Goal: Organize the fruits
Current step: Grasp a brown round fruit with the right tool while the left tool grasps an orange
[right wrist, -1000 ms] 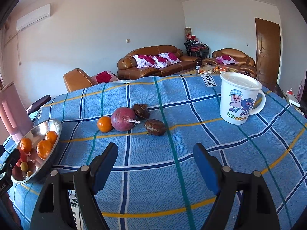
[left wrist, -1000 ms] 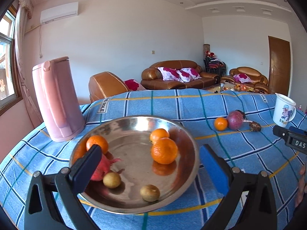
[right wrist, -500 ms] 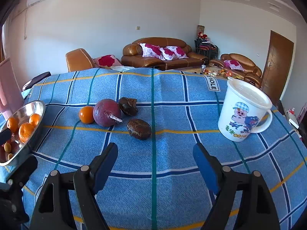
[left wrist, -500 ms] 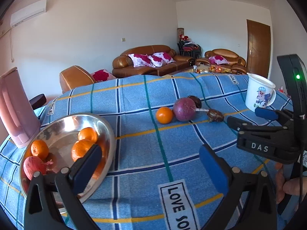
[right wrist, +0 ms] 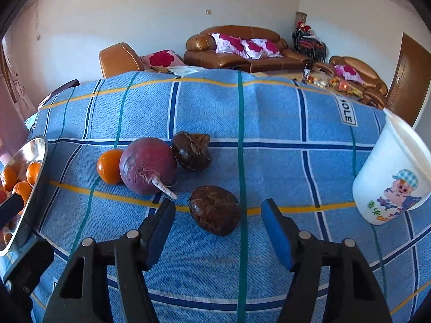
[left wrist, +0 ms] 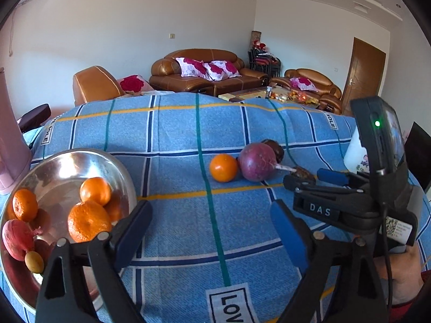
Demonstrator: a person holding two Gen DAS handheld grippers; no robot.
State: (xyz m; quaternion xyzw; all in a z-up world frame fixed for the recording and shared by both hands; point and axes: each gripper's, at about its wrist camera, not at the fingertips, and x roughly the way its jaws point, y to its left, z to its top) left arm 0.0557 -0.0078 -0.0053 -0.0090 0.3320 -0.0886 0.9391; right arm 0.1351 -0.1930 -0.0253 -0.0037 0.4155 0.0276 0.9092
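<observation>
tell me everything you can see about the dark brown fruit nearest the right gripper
The dark brown fruit is roundish and a little flattened, with a dull, rough, mottled skin that looks hard. It lies alone on the blue checked tablecloth, on a yellow stripe, touching nothing else. The purple root lies just to its left, and a second brown fruit lies behind it. It sits between the closing jaws of the right gripper, whose blue pads do not yet press on it.

Bowl (left wrist: 126, 185) left of loose orange (left wrist: 223, 167).

Bright daylight, sharp pics; fisheye-warped, dark corners
</observation>
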